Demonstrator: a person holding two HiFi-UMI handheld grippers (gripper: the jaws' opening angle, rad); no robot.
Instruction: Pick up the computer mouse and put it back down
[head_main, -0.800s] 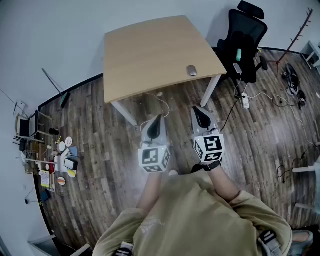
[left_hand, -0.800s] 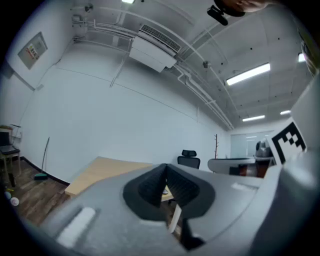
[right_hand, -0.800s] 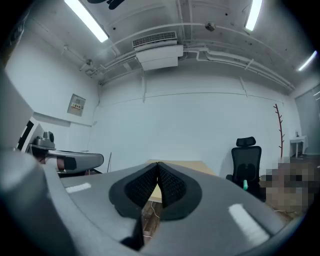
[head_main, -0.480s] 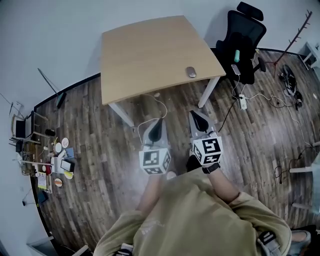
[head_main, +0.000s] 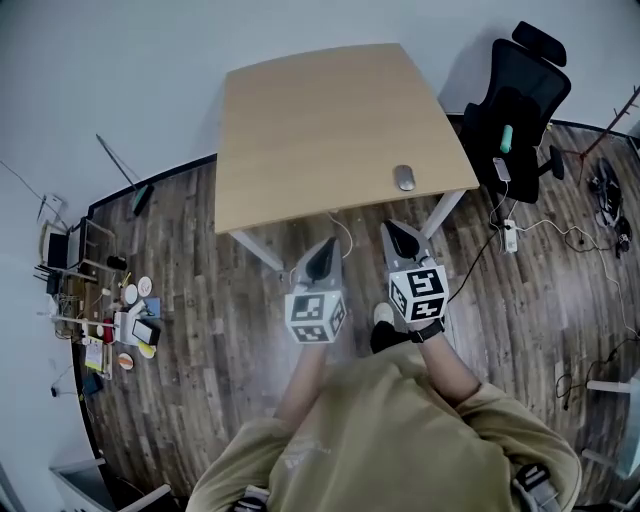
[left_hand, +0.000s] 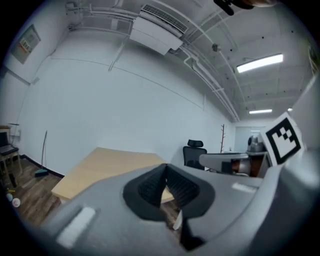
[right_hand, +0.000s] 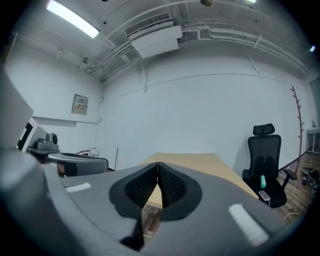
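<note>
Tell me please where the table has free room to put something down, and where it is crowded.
Nearly all of the table is bare, from its far and left edges up to the computer mouse, alone near the front right corner. The crowding is on the floor: small items by the left wall, cables beside the office chair.

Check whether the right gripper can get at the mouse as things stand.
Probably yes: the mouse lies alone by the table's near edge, just ahead of the right gripper, nothing between. Its shut jaws must open.
</note>
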